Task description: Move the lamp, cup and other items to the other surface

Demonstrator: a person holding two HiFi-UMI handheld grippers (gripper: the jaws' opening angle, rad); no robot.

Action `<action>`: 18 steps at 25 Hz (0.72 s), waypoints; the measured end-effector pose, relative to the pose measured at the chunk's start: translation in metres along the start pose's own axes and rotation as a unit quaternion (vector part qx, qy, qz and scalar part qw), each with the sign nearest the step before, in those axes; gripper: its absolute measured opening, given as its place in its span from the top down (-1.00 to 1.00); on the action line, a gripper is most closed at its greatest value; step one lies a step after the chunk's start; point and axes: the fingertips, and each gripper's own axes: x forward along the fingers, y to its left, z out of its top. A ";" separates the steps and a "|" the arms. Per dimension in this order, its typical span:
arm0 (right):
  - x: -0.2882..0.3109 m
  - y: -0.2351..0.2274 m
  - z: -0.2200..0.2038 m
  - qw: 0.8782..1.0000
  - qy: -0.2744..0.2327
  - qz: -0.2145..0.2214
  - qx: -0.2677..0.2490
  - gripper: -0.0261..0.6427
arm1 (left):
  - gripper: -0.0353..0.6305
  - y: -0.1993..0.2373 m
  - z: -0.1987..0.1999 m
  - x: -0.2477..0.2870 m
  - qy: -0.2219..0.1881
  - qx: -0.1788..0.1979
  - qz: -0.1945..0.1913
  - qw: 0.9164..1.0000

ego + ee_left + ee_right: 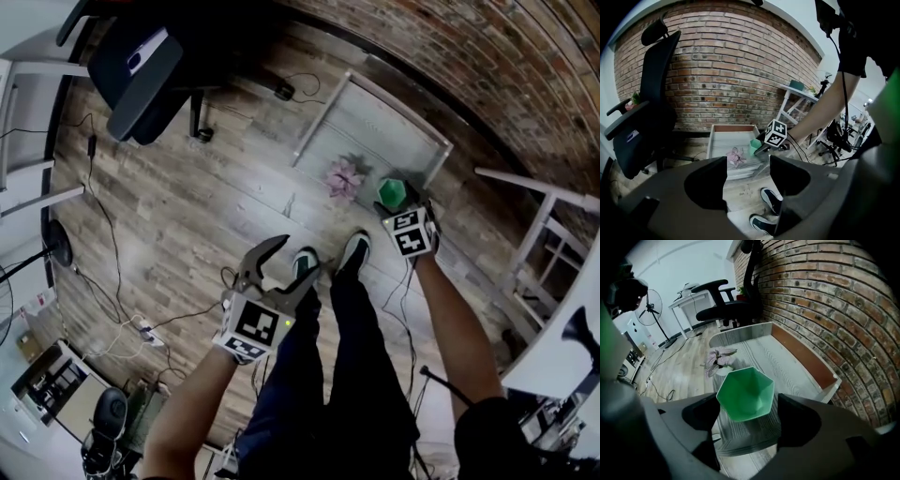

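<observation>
**Green cup down on the low shelf, claw wide around it**

Green and six-sided, the cup [745, 394] stands upright on the pale wood-grain shelf [787, 357], close to its near edge. It has its own shadow under it, so it seems to rest on the board rather than hang in a grip. The right gripper [747, 404] points steeply down over it with its jaws spread wide, one on each side of the rim. They look clear of the cup, or barely brushing it, which I read as a release after the set-down.

Just beside the cup, a little further in, sits a pink-leaved potted plant [719, 359]. Parking the cup next to it keeps the small things together at the front. That leaves the long bare stretch toward the brick wall [825, 310] free for whatever else is to come over. No lamp shows in any view.

The left gripper [747, 164] hangs well apart from the shelf, above the plank floor [187, 206] near the person's shoes [354, 251]. Its jaws are wide with nothing between them, likely just held out of the way.
</observation>
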 end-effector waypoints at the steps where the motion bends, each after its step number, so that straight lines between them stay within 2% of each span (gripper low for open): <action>1: 0.001 0.000 -0.001 1.000 0.004 -0.001 0.000 -0.16 | 0.05 0.000 -0.004 0.000 0.003 -0.002 0.000 1.000; 2: 0.001 0.001 -0.001 1.000 0.007 -0.002 0.000 -0.08 | 0.05 0.000 -0.008 -0.001 0.005 -0.004 -0.001 1.000; 8: -0.020 0.010 0.017 1.000 -0.002 0.007 0.020 -0.05 | 0.06 0.003 -0.007 -0.014 0.004 0.003 0.003 1.000; 13: -0.079 0.020 0.036 0.999 -0.011 0.009 0.033 -0.05 | 0.07 -0.010 0.030 -0.049 -0.010 0.009 0.000 1.000; 18: -0.169 0.027 0.077 0.998 -0.046 0.002 0.042 -0.05 | 0.07 -0.011 0.081 -0.094 -0.032 0.029 0.014 0.999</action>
